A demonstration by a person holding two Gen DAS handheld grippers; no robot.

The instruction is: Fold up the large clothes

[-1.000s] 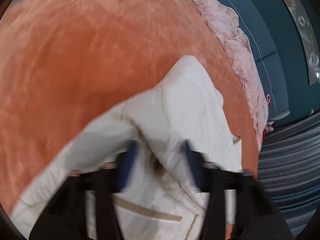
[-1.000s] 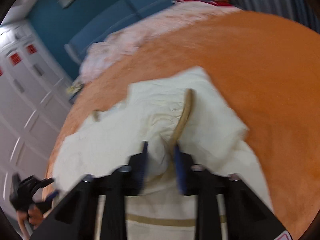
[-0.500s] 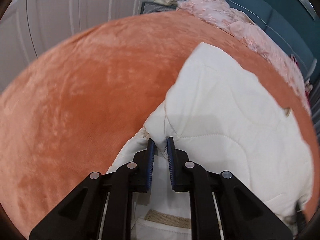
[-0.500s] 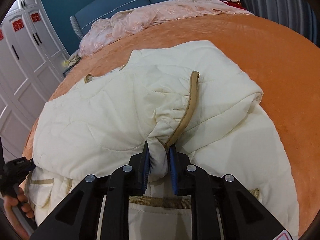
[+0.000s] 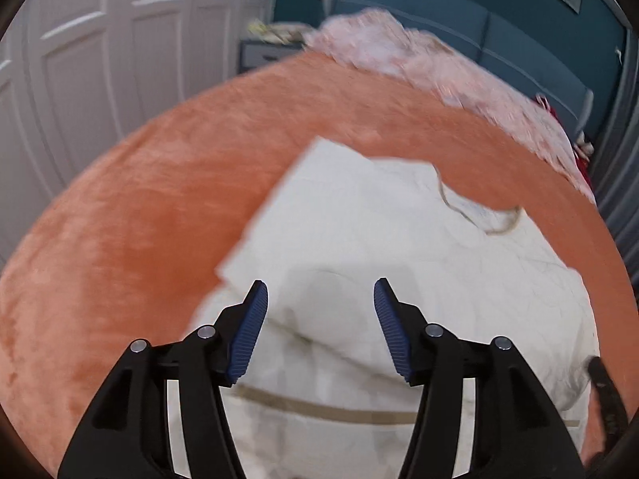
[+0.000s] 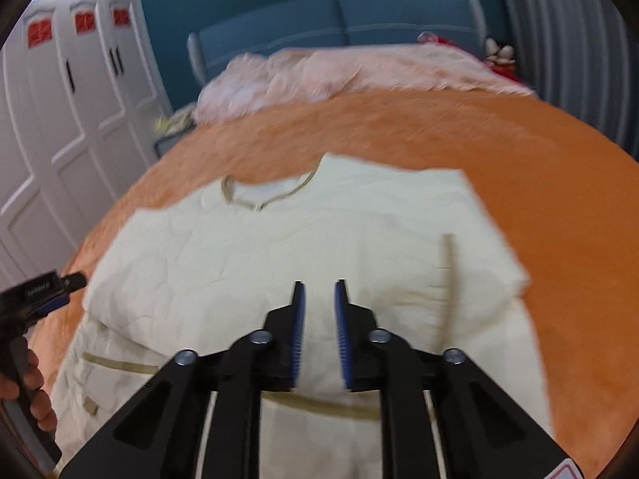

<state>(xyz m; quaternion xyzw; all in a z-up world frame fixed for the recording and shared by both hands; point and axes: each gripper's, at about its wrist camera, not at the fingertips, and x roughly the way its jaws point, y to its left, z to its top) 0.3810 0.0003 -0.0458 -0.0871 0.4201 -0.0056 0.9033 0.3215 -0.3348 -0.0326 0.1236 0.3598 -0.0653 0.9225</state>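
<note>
The cream quilted jacket (image 6: 319, 239) lies on the orange bed cover (image 6: 539, 183), sleeves folded in, collar toward the headboard. The left hand-held gripper (image 5: 319, 299) hovers above it, jaws wide apart and empty. The right hand-held gripper (image 6: 318, 291) has its jaws slightly apart, gripping nothing. Red labels (image 6: 40, 32) on the wardrobe doors are blurred, probably unreadable characters.
</note>
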